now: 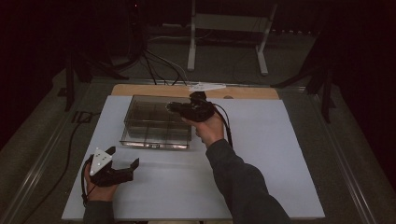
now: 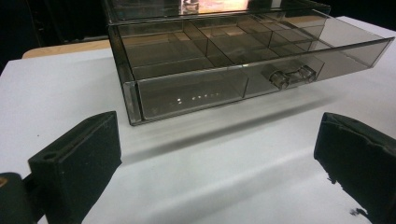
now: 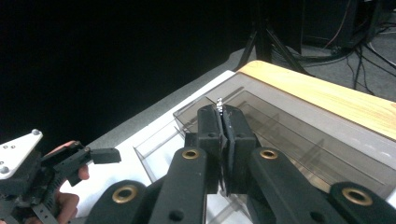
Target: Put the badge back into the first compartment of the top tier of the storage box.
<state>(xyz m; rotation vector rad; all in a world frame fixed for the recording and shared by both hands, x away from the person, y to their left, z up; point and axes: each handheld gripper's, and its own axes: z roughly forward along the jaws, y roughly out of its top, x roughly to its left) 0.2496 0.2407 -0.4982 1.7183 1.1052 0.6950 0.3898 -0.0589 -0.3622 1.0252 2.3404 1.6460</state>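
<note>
Open white tabletop (image 1: 261, 154) from 3 to 6 o'clock; smoked plastic drawer box (image 1: 156, 122) blocking 11 o'clock, drawer pulled out.

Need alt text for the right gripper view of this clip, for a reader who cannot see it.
The right hand-held gripper is shut on a tiny silvery object at its jaw tips, above a clear smoky plastic drawer box with dividers on a white table. The left hand-held gripper sits at lower left, against a dark background.
</note>
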